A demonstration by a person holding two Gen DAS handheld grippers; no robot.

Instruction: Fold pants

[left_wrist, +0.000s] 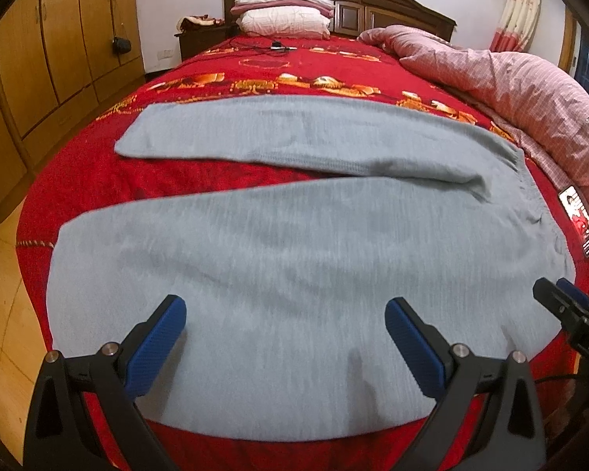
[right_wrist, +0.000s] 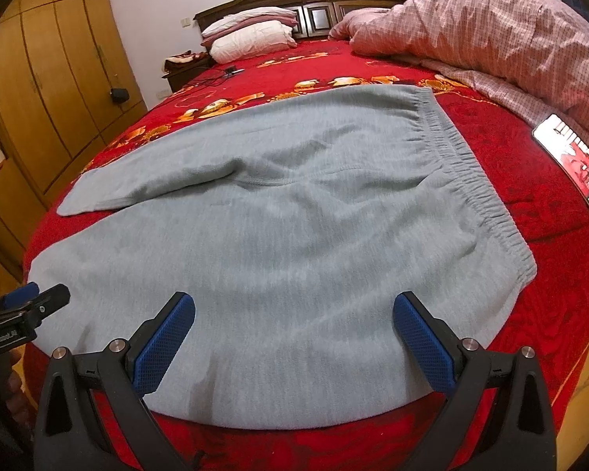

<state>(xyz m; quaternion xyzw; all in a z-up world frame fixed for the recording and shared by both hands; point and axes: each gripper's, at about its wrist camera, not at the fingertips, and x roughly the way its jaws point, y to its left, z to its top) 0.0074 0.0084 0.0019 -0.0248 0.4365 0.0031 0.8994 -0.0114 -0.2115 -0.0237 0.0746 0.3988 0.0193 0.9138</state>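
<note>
Here the grey fleece pants (left_wrist: 294, 235) lie flat on the red patterned blanket (left_wrist: 78, 180), legs spread apart, gathered elastic waistband (right_wrist: 467, 172) to the right. The left gripper (left_wrist: 286, 333) and right gripper (right_wrist: 294, 329) hover over the near leg, both spread wide and empty, their blue pads (right_wrist: 165, 345) ribbed.

Grey pants (left_wrist: 294, 235): spread flat on red bedspread (left_wrist: 78, 180), legs parted, waistband toward phone (left_wrist: 579, 221). Left gripper (left_wrist: 286, 337): jaws wide apart above near leg. Right gripper (left_wrist: 557, 294): at pants' right edge, state unclear.
</note>
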